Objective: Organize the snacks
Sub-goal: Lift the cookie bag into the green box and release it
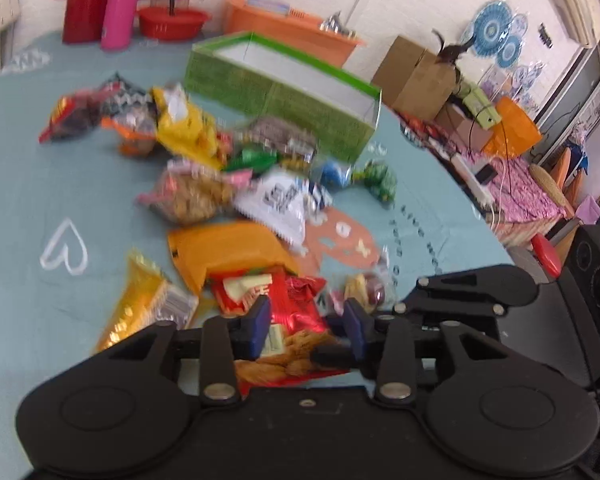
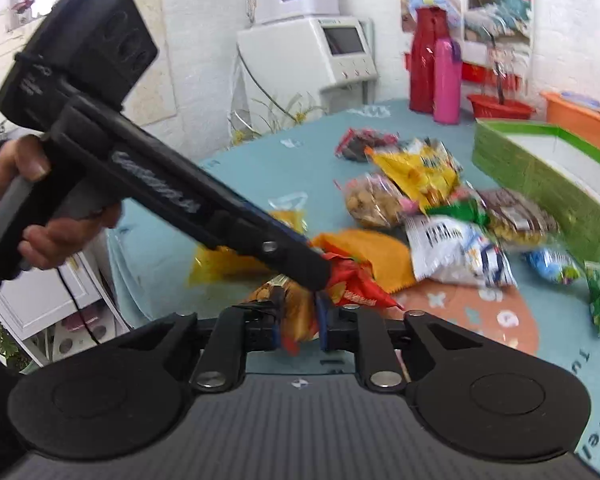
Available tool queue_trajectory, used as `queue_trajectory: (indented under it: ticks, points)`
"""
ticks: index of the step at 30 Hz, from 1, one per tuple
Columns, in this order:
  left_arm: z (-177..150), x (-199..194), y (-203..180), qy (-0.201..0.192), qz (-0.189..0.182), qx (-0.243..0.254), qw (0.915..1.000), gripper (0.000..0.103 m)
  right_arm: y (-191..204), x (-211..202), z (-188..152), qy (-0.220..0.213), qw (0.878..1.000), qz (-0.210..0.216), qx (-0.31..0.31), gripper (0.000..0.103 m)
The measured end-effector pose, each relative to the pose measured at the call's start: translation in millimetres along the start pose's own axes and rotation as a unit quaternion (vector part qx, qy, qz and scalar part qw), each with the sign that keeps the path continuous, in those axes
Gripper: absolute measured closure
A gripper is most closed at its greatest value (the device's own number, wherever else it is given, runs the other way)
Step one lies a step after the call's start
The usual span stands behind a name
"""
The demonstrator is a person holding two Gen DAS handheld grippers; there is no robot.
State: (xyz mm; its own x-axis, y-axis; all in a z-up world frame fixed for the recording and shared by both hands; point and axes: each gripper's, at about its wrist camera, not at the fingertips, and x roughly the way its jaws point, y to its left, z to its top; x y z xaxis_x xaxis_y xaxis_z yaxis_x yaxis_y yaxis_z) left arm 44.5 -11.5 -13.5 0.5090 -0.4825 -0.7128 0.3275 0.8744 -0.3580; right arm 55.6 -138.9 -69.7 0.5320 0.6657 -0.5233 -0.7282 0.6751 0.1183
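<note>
the right hand-held gripper [image 2: 298, 330] is clamped on the red snack bag [image 2: 352, 280], low over the tabletop [image 2: 260, 168]. the left hand-held gripper [image 1: 306, 326] stands open astride that bag, pads clear. the green box [image 1: 276, 92] shows only a white inside. only the right wrist view shows the hand [image 2: 28, 200] gripping the left tool.

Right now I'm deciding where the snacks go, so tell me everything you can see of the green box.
The green box is long, rectangular and open-topped, with grass-patterned outer walls, a brighter green rim and a plain white inside that looks empty where visible. It looks like cardboard. It sits upright on the blue tablecloth beyond the snack pile; neither gripper touches it.
</note>
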Motion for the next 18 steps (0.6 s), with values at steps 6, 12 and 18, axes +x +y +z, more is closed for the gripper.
queue_trajectory:
  ticks: [6, 12, 18]
  points:
    - [-14.6, 11.7, 19.8, 0.031, 0.017, -0.038, 0.9987, 0.000, -3.6, 10.1, -15.4, 0.029, 0.999, 0.005, 0.024, 0.032]
    - [-6.3, 30.7, 16.1, 0.025, 0.002, -0.024, 0.9994, 0.000, -3.7, 31.6, -13.8, 0.011, 0.999, 0.003, 0.032, 0.013]
    - [-2.9, 9.0, 1.1, 0.003, 0.002, 0.000, 1.0000, 0.000, 1.9, 10.6, -1.7, -0.012, 1.000, -0.008, 0.008, 0.044]
